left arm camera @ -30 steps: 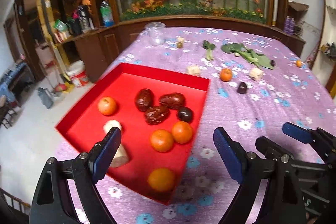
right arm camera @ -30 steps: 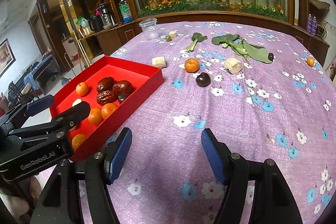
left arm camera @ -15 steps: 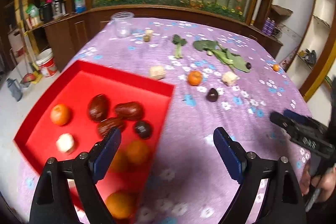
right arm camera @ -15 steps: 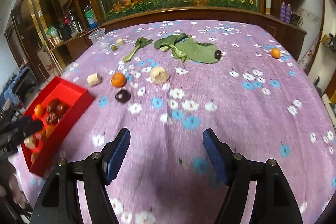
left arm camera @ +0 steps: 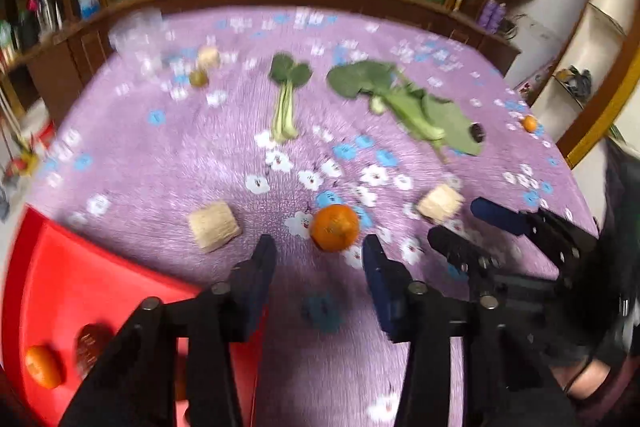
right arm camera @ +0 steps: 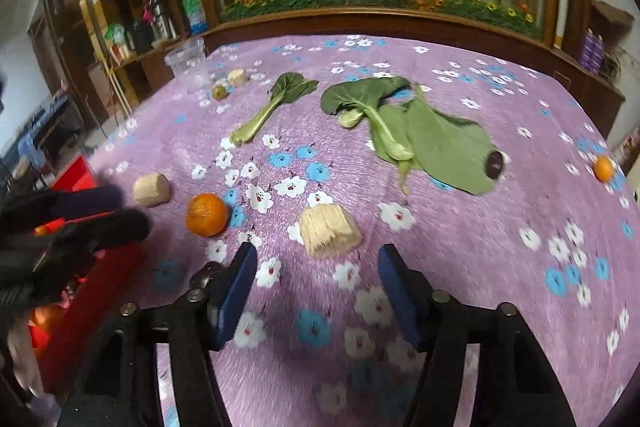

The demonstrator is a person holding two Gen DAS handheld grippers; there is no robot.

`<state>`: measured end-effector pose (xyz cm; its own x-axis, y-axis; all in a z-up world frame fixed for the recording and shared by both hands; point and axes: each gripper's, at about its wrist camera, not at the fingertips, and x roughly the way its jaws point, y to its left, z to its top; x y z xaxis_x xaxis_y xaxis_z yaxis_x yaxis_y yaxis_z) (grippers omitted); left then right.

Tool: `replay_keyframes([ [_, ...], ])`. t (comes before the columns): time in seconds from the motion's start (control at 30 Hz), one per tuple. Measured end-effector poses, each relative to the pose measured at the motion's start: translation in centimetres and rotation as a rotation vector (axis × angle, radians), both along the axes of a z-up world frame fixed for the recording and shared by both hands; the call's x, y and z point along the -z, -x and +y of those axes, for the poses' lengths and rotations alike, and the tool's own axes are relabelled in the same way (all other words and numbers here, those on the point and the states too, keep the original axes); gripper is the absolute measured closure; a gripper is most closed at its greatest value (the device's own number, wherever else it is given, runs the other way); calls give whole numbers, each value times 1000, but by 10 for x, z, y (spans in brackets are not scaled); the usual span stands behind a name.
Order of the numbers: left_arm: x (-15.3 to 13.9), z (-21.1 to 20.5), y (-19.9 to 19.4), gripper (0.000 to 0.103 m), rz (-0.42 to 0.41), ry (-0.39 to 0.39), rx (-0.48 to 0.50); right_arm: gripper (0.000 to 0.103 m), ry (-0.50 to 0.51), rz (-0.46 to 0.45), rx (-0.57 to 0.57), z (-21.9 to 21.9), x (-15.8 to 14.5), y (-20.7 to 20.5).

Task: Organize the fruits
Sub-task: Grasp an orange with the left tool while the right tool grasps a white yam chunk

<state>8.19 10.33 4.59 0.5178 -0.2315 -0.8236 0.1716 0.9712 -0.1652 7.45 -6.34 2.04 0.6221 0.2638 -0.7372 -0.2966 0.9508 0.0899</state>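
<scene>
While both jaws have just been closing | left gripper (left arm camera: 316, 259) unclenched, orange (left arm camera: 335, 227) just ahead, untouched | right gripper (right arm camera: 314, 263) unclenched, empty, near pale block (right arm camera: 329, 230) | red tray (left arm camera: 80, 291) at left.

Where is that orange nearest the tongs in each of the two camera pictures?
Left wrist view: the orange sits low in the middle, just ahead of the left tongs.
Right wrist view: lower left, left of the right tongs.
Shared landmark: the pale cut block beside it.
</scene>
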Motion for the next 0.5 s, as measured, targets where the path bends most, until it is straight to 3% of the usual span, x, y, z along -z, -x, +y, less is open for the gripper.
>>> replay_keyframes([
  [0.23,26,-9,-24,60,87,59,5,44,18,16,-10,4,15,-11],
  [0.43,31,-32,-29,63,67,-29,47,46,-18,23,-8,1,15,-15],
  [0.47,31,-33,-29,71,63,-23,49,50,-14,19,-11,1,15,-14],
  [0.5,31,-34,-29,75,61,-10,54,65,-17,21,-17,2,14,-14],
])
